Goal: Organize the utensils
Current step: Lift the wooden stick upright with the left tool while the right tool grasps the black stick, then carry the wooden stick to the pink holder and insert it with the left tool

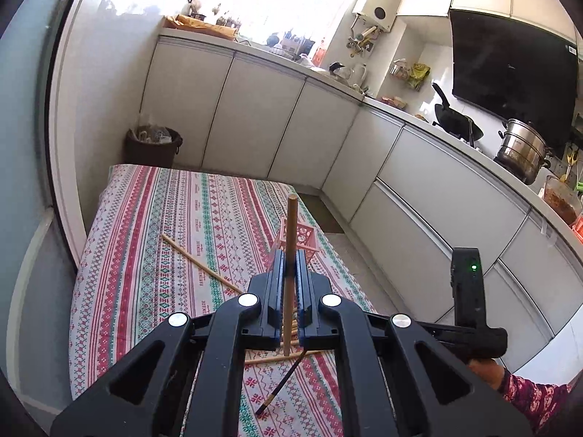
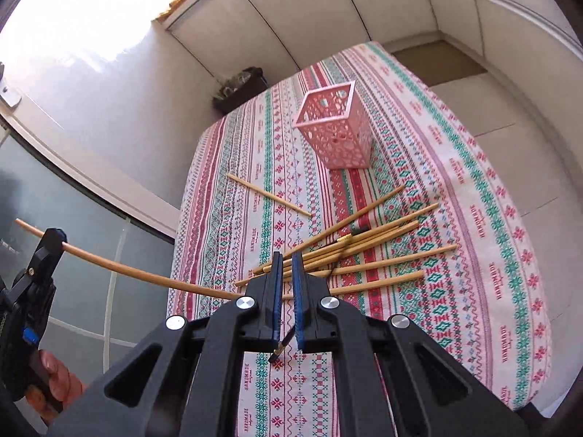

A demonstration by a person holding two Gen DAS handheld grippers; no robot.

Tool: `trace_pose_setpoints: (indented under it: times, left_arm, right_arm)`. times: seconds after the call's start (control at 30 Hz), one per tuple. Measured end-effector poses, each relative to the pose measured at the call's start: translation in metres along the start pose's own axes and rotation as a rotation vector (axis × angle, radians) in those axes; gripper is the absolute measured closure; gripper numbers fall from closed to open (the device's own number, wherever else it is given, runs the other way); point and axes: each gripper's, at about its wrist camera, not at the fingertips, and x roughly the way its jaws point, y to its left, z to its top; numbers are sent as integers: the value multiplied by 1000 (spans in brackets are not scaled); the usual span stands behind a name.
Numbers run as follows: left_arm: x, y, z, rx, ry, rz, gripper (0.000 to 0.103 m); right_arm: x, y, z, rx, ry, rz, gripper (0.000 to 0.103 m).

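Observation:
My left gripper [image 1: 290,253] is shut on a wooden chopstick [image 1: 291,225], which stands upright across its jaws. Just behind it is the pink lattice basket [image 1: 304,235], upright on the striped tablecloth [image 2: 473,255]. My right gripper [image 2: 286,254] hangs shut above a fan of several wooden chopsticks [image 2: 382,233], with nothing visibly pinched. A black chopstick [image 2: 280,349] shows through the slit under its jaws and seems to lie on the cloth. One wooden chopstick [image 2: 267,195] lies apart, to the left of the basket [image 2: 335,127]. At the far left, the left gripper [image 2: 54,236] holds its chopstick [image 2: 120,266] crosswise.
A dark waste bin [image 1: 153,145] stands beyond the table's far end. White cabinets [image 1: 255,116] line the back and right, their counter carrying a wok [image 1: 455,120] and a steel pot [image 1: 521,149]. Bare floor [image 2: 510,109] runs along the table's right side.

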Motion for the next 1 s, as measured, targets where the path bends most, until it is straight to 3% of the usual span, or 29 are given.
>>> trace_pose_setpoints:
  times: [0.13,0.2,0.37,0.5,0.8,1.0]
  left_arm:
    - [11,-18,10,8,-23,-16,98]
    - [18,-26,13,14,-23,-18,98]
    - [28,-38,12,24,-17,-35,98]
    - [25,-34,10,17,-23,-36,98]
    - [13,-9,10,-22,-34,-46,98]
    - [3,1,11,-36,-44,-48,98]
  right_arm:
    - [-21,4,11,-5,-49,-9,97]
    - [-25,-3,17,17,-29,-8,97]
    - [22,-48,10,234,218,22,79]
    - [82,-66,-2,326,358,-16,79]
    - [133,-57,-8,322,397,-165,80]
    - [155,-51,-18,366,416,-174,82]
